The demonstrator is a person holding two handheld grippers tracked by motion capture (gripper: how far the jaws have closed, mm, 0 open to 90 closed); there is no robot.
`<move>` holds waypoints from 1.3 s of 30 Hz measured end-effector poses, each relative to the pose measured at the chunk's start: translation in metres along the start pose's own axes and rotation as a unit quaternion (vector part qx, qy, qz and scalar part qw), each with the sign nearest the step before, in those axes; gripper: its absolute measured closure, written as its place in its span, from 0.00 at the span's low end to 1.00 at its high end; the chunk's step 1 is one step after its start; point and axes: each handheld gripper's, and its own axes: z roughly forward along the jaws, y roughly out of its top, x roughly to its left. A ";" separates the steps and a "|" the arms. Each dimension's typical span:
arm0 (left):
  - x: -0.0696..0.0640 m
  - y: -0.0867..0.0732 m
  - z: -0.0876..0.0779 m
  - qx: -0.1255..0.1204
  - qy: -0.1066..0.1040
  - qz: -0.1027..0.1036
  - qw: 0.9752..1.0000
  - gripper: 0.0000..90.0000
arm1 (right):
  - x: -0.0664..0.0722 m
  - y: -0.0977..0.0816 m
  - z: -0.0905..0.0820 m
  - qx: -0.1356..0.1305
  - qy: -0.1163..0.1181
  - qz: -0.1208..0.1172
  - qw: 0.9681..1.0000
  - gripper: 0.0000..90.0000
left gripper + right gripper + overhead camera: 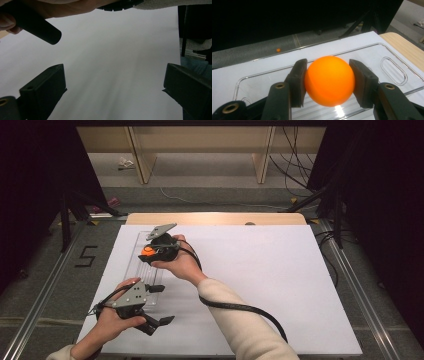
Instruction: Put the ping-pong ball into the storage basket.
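My right claw (327, 82) grips an orange ball (329, 80), held over the clear tray (392, 67) near the tabletop's (280, 270) far left corner. My left claw (113, 87) stands open and empty by the near left corner. A "5" (86, 256) is marked on the floor. The right gripper view shows a second small orange ball (278, 50) on the floor.

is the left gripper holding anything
No, the left gripper stands open over the bare white table.
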 end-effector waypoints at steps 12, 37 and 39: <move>0.000 0.000 0.000 0.000 0.000 0.000 1.000 0.04 | 0.000 0.003 0.003 0.002 0.002 -0.002 1.000 0.57; 0.000 0.000 0.000 0.002 -0.001 0.002 1.000 0.04 | -0.003 0.004 0.013 0.013 0.004 -0.003 1.000 0.57; 0.000 0.000 0.000 0.003 -0.001 0.002 1.000 0.04 | -0.003 0.004 0.013 0.014 0.004 -0.003 1.000 0.57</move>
